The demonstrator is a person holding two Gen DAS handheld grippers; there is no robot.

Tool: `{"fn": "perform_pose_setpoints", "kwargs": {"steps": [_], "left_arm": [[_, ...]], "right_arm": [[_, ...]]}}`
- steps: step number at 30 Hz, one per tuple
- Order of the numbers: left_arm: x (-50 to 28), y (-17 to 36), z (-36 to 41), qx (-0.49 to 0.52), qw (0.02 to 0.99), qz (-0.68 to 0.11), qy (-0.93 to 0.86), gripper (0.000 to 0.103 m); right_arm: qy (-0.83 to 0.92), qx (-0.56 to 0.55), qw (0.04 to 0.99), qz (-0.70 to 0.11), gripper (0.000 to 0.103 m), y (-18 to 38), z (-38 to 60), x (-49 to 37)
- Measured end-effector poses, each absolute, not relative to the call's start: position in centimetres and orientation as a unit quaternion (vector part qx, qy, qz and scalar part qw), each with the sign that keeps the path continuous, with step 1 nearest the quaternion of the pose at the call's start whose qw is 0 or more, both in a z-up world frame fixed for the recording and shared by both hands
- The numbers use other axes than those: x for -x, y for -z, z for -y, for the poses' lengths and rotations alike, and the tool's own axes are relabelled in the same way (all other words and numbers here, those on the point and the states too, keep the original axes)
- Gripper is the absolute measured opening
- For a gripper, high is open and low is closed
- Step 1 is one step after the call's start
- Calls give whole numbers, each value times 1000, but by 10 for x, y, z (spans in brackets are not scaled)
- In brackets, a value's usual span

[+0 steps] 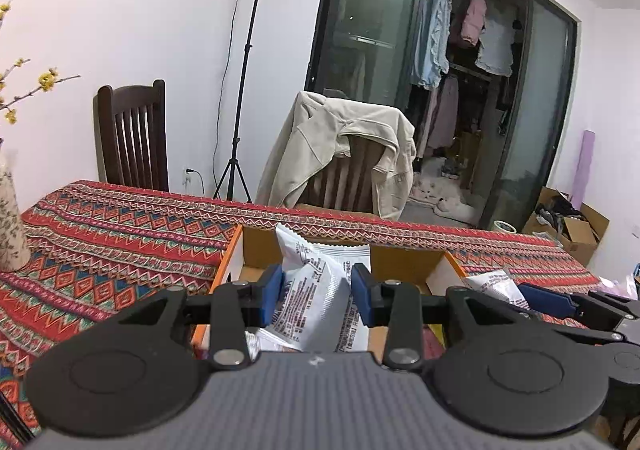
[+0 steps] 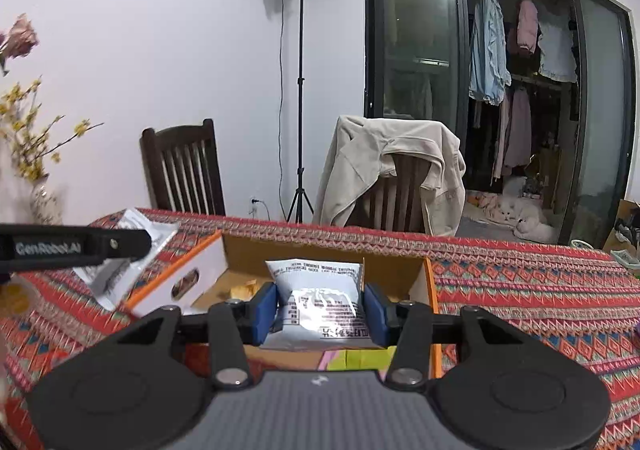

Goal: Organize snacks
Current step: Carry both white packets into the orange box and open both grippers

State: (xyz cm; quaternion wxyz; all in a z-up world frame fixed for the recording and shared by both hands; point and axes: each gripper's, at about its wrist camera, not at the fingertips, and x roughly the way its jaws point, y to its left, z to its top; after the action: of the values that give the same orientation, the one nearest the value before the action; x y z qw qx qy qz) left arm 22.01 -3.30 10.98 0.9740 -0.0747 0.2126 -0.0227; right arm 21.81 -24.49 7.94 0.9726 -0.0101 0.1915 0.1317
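My left gripper [image 1: 317, 292] is shut on a white snack packet [image 1: 316, 290] with black print, held over an open cardboard box [image 1: 256, 246] with orange edges. My right gripper [image 2: 320, 308] is shut on a second white and silver snack packet [image 2: 320, 298] above the same box [image 2: 396, 270]. The right gripper [image 1: 556, 300] shows at the right edge of the left wrist view, with its packet [image 1: 496, 286]. The left gripper [image 2: 80, 246] and its packet [image 2: 128, 262] show at the left of the right wrist view. Yellow and pink items [image 2: 356, 360] lie inside the box.
The box stands on a table with a red patterned cloth [image 1: 120, 234]. A floral vase [image 1: 10, 222] with yellow-flowered branches stands at the left. Behind the table are a dark wooden chair [image 1: 134, 134], a chair draped with a beige jacket [image 1: 340, 150] and a light stand [image 1: 244, 90].
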Motion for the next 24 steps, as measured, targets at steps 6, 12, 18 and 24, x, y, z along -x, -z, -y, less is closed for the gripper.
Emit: {"fn": "perform_pose_setpoints", "kwargs": {"steps": [6,12,18,24], "left_arm": [[-266,-94,29,98,969,-229,7,39],[-290,-60,18,103,963,-250,-15,39],[-298,-44,16,90,961,-260,-20,39],[-295,-42,17,84,966,-241,-39,102]], "right_arm": [[-118,-6,972,-202,47,-69,234,-266],[-110,-7,971,-214,47,-39,231,-294],[-120,-7,966,-230,51,-17,232,-306],[-116,-7,963,-243,89,-8,234,-311]]}}
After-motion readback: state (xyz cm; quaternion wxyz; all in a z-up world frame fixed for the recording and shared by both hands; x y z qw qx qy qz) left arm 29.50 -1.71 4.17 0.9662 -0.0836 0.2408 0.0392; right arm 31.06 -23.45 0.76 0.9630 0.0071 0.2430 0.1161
